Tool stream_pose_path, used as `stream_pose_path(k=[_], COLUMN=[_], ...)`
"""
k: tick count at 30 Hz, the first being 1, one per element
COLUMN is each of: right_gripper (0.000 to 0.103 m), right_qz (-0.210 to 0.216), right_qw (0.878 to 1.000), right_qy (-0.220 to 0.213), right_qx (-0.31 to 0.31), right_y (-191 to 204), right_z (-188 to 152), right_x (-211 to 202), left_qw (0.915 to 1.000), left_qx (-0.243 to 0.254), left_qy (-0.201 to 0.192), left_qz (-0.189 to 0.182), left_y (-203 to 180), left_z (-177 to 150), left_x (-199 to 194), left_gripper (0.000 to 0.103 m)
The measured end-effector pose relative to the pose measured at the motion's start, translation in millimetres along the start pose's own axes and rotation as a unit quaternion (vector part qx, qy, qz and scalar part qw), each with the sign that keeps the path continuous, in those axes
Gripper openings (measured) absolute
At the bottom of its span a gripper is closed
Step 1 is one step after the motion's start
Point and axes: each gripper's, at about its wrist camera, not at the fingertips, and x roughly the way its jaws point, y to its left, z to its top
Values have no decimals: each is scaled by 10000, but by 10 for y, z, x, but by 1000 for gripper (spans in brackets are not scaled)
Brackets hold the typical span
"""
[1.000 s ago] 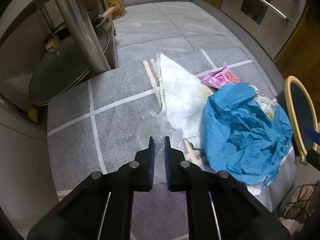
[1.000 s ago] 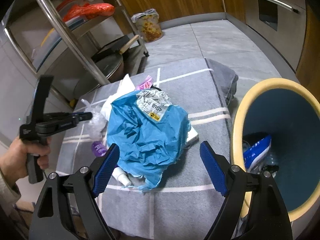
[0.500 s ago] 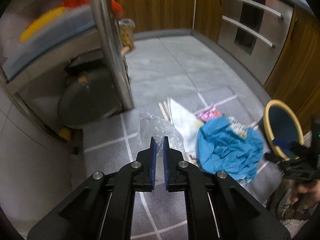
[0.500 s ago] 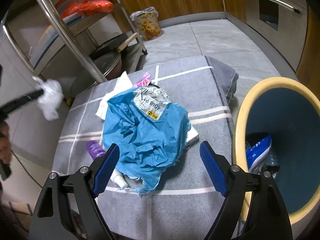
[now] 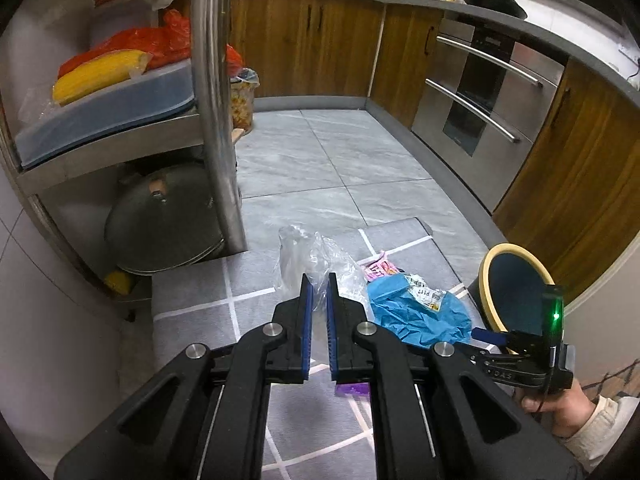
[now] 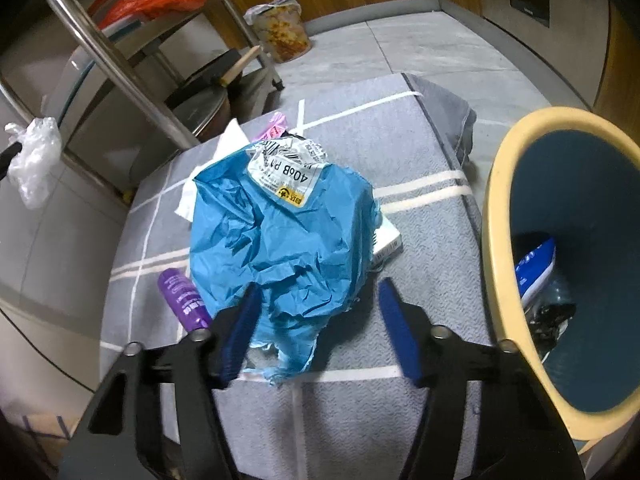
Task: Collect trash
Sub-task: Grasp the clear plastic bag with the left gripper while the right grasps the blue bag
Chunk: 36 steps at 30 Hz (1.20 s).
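Left tongs (image 5: 316, 292) higher, clear plastic (image 5: 316, 252) aloft.

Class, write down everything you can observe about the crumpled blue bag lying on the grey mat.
The crumpled blue bag looks like thin, wrinkled plastic mailer film, bunched into a mound with a torn, ragged lower edge. A white printed shipping label with a yellow sticker sits on its far top. It rests on the grey mat, covering white paper. The right gripper is closing around its near end.
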Motion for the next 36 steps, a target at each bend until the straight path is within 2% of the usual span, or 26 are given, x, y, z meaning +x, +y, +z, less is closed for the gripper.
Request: stream_pose_path(k=[2, 5, 6, 11, 12, 15, 23, 36], right_gripper=[52, 22, 17, 9, 2, 2, 2, 2], right_qz=[-59, -54, -10, 157, 212, 489, 907, 775], right_qw=[9999, 9996, 9993, 9986, 9984, 9971, 9920, 9890], right_qy=[-25, 65, 89, -95, -134, -349, -793, -1185], right_qx=[-88, -283, -350, -491, -498, -467, -373, -431], right_y=[37, 92, 104, 155, 162, 197, 176, 106], right_z=[4, -12, -25, -23, -14, 26, 126, 139], right_x=[-10, 25, 29, -104, -138, -321, -715, -1129], left_qw=[10000, 10000, 10000, 10000, 10000, 9999, 9997, 9987], left_qx=[-10, -8, -5, 9, 21, 25, 97, 313], left_qy=[23, 43, 43, 29, 19, -10, -96, -104], left_qz=[-25, -37, -34, -58, -73, -108, -199, -397], left_y=[-15, -36, -40, -75, -89, -116, -216, -501], left_z=[-7, -18, -20, 1, 9, 24, 75, 137], left_x=[16, 32, 34, 39, 37, 32, 12, 31], left_gripper=[6, 6, 6, 6, 6, 6, 6, 6])
